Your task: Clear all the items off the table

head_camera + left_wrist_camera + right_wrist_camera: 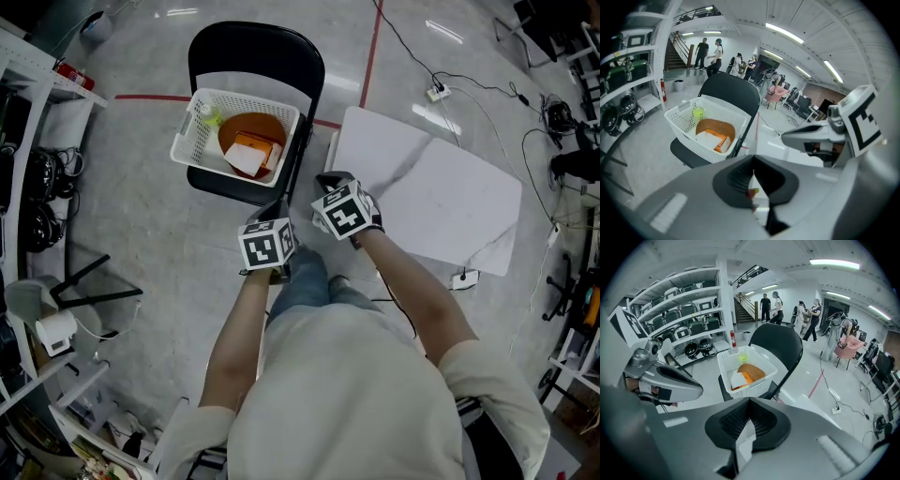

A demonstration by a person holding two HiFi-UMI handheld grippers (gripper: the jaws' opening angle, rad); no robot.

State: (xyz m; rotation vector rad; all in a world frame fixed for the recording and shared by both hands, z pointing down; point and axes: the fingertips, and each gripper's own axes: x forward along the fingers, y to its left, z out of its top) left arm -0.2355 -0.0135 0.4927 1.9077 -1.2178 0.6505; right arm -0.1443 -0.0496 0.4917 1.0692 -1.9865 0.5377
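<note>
A white basket [192, 141] sits on the seat of a black chair [258, 56]; it holds a brown bowl [251, 131], an orange box, a white box and a small green thing. The white table [441, 202] to the right of the chair shows a bare top. My left gripper [277, 210] and right gripper [330, 180] hover side by side between chair and table. In the left gripper view my left gripper [753, 176] is shut on a small white item [761, 206] with red and green marks. My right gripper [749, 425] is shut on a white sheet-like piece [745, 439].
Metal shelving [689, 310] with helmets and gear lines the left side. Cables and a power strip [437, 92] lie on the floor beyond the table. A red line [373, 47] is taped on the floor. Several people stand far back by a staircase [677, 51].
</note>
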